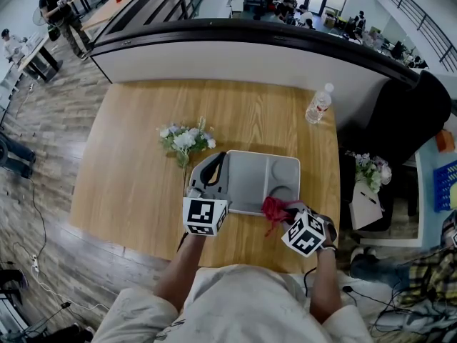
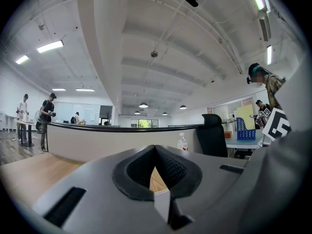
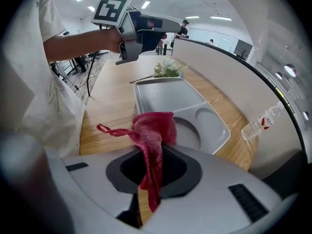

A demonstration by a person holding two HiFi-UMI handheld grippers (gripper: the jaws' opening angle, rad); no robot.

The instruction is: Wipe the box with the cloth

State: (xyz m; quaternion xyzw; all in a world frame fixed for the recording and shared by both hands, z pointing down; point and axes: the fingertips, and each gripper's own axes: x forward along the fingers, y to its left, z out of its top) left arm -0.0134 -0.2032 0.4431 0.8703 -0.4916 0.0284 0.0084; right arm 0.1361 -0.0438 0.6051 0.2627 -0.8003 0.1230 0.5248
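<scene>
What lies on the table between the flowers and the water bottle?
Nothing. In the head view the wooden table is bare between the flowers and the water bottle. The grey tray lies nearer the table's front edge.

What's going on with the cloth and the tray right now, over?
Right gripper shut on red cloth, at tray's near right corner. Left gripper shut, empty, by tray's left edge. Flowers beside tray, not in the way.

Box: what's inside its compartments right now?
The box shows bare grey compartments, nothing lying in them. The red cloth, pinched in the right gripper, hangs in front of the round compartment's near part, so that patch is hidden.
</scene>
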